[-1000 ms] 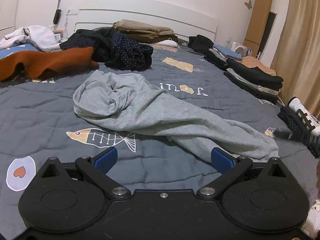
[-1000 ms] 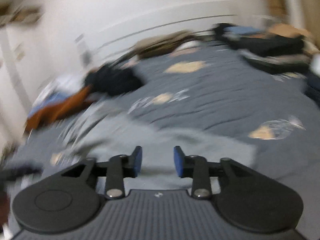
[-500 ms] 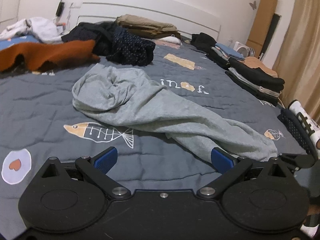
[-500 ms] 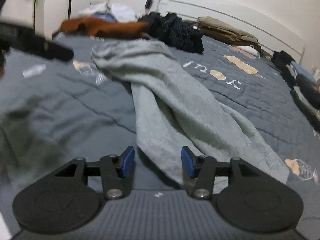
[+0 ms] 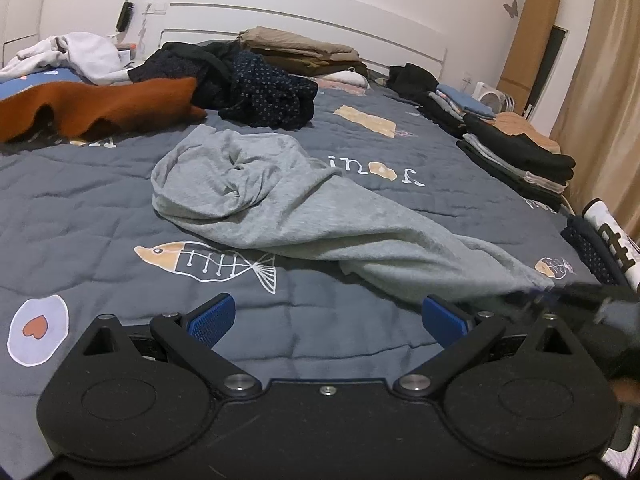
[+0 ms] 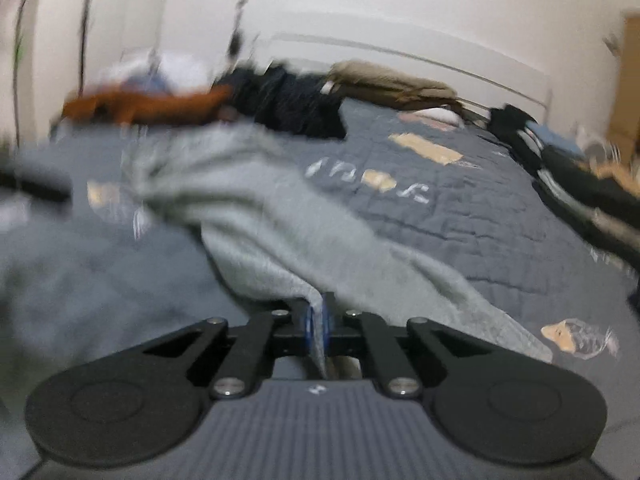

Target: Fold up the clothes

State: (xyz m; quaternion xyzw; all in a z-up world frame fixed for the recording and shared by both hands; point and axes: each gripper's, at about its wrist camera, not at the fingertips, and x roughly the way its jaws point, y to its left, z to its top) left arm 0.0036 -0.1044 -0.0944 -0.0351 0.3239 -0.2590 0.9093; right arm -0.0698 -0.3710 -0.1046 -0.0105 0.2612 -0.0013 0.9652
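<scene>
A crumpled grey garment (image 5: 280, 204) lies stretched across the dark grey bedspread (image 5: 80, 208), bunched at its far end and tapering toward me on the right. My left gripper (image 5: 328, 318) hovers wide open just short of the garment's near edge, with nothing between its blue pads. In the blurred right wrist view, my right gripper (image 6: 317, 320) is shut on the near edge of the grey garment (image 6: 280, 232), and cloth hangs down between the pads. In the left wrist view that right gripper (image 5: 560, 294) shows as a dark blur at the garment's right tip.
Unfolded clothes lie at the far side: an orange-brown garment (image 5: 100, 106), a dark dotted heap (image 5: 256, 88), white clothes (image 5: 76, 54) and tan folded items (image 5: 300, 46). Stacks of folded clothes (image 5: 516, 156) line the bed's right edge. A beige curtain (image 5: 604, 100) hangs right.
My right gripper has gone from open above the garment to shut on its near edge. The left gripper stays open and has shifted only slightly.
</scene>
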